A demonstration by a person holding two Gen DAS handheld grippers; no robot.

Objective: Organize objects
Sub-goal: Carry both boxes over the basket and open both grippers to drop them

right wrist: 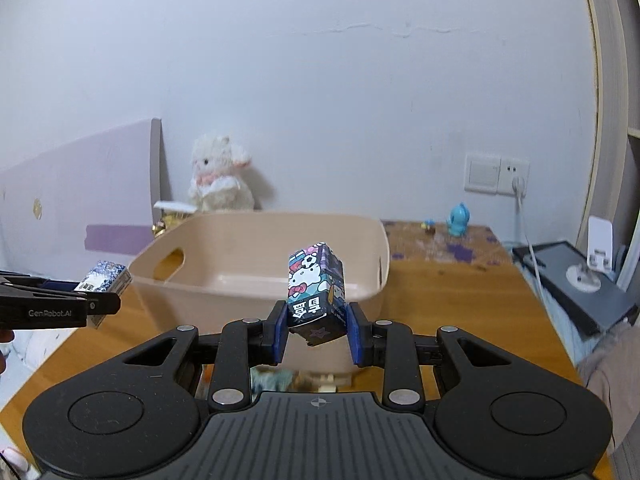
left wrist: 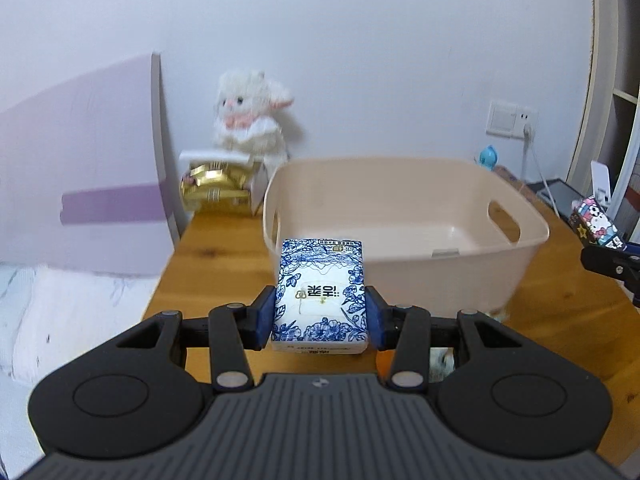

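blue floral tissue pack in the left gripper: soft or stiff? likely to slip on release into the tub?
Probably soft: the blue floral tissue pack looks like a film-wrapped pocket pack, and the left gripper pinches its sides with the jaws closed on it. Likely light for its size. Its flat, boxy shape should land without rolling in the beige tub, though the glossy wrap may slide.

A wooden table [right wrist: 440, 304] with an orange-brown grain carries a beige plastic basket [left wrist: 400, 216] with cut-out handles, standing near its middle; at the back left corner against the wall sits a white plush toy [left wrist: 250, 116], with a gold-wrapped package [left wrist: 214, 190] just in front of it. Toward the back right lies a patterned mat [right wrist: 436, 244] bearing a small blue figurine [right wrist: 458, 220]; at the right edge rests a dark flat tablet-like slab [right wrist: 576, 284]; a white cable [right wrist: 528, 240] trails across it.
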